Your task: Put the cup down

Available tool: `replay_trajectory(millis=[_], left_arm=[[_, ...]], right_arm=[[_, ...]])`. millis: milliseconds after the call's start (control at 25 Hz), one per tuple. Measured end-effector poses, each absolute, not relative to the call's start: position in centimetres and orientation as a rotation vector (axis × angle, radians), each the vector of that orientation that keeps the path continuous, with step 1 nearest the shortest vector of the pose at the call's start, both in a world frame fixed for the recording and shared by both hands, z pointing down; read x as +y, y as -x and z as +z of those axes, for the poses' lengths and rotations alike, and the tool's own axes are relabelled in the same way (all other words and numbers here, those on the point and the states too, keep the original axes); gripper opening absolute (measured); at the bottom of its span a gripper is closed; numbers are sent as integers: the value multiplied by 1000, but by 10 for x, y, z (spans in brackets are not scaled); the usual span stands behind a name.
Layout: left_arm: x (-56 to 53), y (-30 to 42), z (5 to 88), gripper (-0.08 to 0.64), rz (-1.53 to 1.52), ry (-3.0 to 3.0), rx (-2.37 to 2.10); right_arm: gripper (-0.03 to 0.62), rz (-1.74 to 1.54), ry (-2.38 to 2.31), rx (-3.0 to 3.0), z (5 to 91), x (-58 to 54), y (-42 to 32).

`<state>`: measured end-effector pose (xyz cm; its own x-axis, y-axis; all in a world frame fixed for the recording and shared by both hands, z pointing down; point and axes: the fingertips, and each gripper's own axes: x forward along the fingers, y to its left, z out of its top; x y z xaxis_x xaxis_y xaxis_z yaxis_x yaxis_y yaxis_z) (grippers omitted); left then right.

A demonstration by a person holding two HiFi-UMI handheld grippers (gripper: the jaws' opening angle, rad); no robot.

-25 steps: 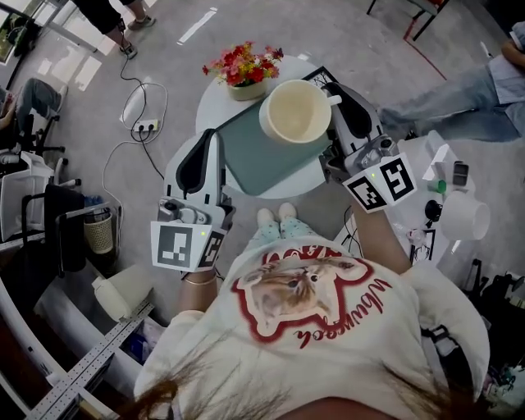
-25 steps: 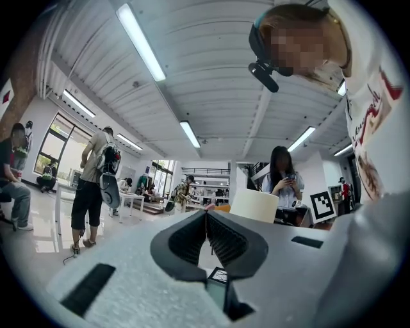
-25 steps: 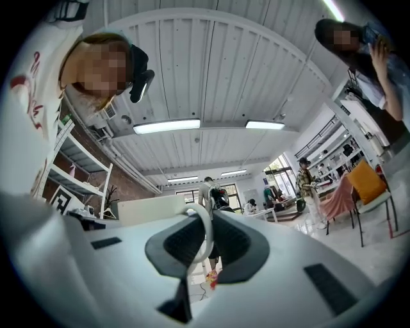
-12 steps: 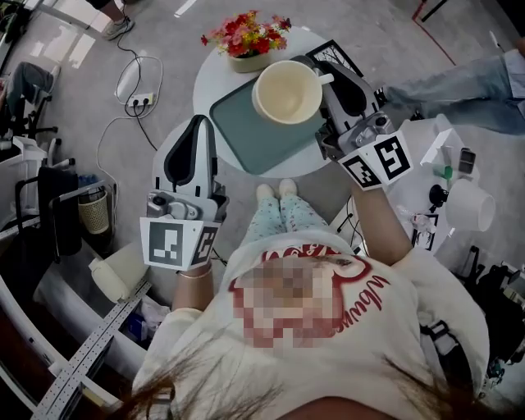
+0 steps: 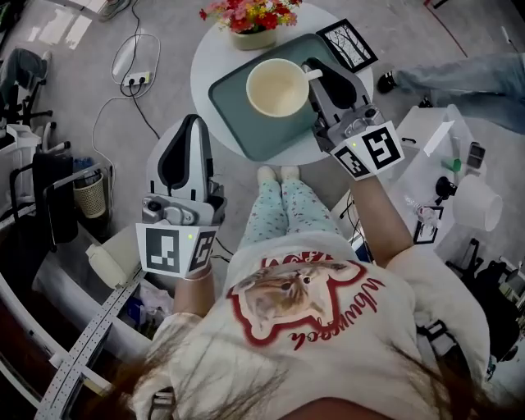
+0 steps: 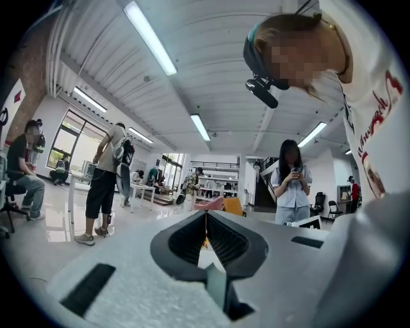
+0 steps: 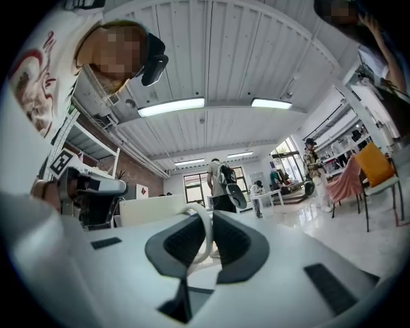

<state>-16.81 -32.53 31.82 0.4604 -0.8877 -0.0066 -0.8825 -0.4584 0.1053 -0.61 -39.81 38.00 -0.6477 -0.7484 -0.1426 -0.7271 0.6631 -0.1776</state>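
Observation:
A cream cup (image 5: 276,89) sits over the green tray (image 5: 238,123) on the round white table (image 5: 205,61); I cannot tell whether it touches the tray. My right gripper (image 5: 315,72) is shut on the cup's handle (image 7: 204,236) from the right, and the white loop shows between the dark jaw pads in the right gripper view. My left gripper (image 5: 189,123) hangs off the table's left front edge, over the floor. It is shut with nothing in it, and its jaws meet in the left gripper view (image 6: 206,238).
A flower pot (image 5: 250,18) stands at the table's back and a framed picture (image 5: 347,45) at its back right. A power strip and cable (image 5: 135,78) lie on the floor to the left. A cluttered white side table (image 5: 459,164) stands to the right.
The right gripper has carried the cup inward and lower over the tray; it looks smaller now. The left gripper has drifted left, away from the table.

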Motion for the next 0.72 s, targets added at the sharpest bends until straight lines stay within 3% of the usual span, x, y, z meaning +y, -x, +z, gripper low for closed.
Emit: replay_trajectory(millis=[720], left_arm=[[-321, 195, 366, 15, -28, -2513, -1654]], right_arm=[[54, -222, 1197, 2790, 467, -424, 30]])
